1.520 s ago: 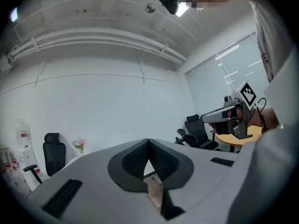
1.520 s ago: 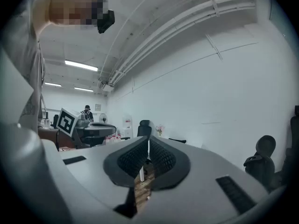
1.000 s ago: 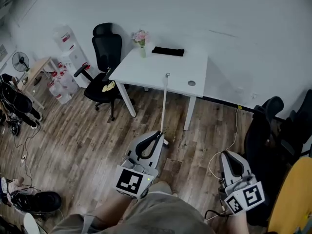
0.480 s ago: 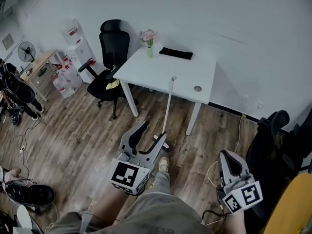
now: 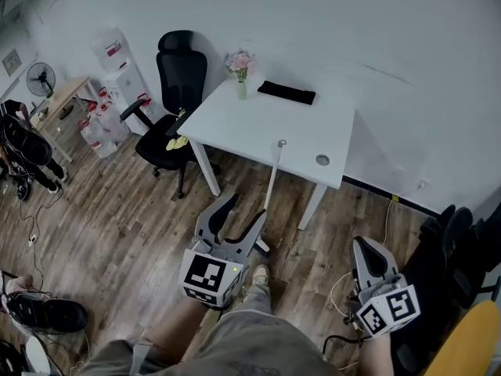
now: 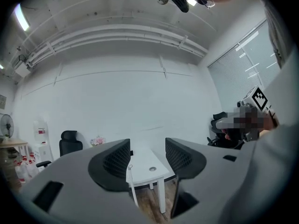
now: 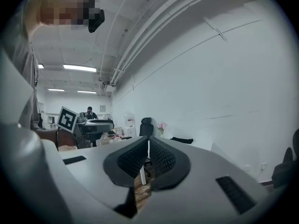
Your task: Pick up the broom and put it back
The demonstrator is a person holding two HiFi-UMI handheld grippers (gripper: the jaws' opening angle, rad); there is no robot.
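The left tool [image 5: 241,214] has just been opening its jaws, and they now stand wide apart with nothing gripped between them; in the left gripper view [image 6: 147,157] only the far room shows through the gap. This tool is held level in front of the white surface [image 5: 258,120] and points toward its front edge. The right tool [image 5: 366,247] is narrow: in the right gripper view [image 7: 148,157] its two jaws are almost together and hold nothing. It is also in front of the surface, but off toward the right corner and farther from it than the left tool. The broom [image 5: 274,175] is free of both tools. It stands nearly upright, the top of its white handle leaning on the front edge of the surface, between the front legs, and its lower end is on the wooden floor [image 5: 117,225] just beside the left tool. In the left gripper view the broom handle [image 6: 132,181] appears through the open jaws, clearly apart from them. On the surface there are a small vase with pink flowers [image 5: 241,65] at the far left corner and a flat black object [image 5: 286,92] near the wall side. A black office chair [image 5: 176,77] stands at the left side of the surface. The person's shoe [image 5: 258,274] is on the floor in front of the surface, behind the left tool.
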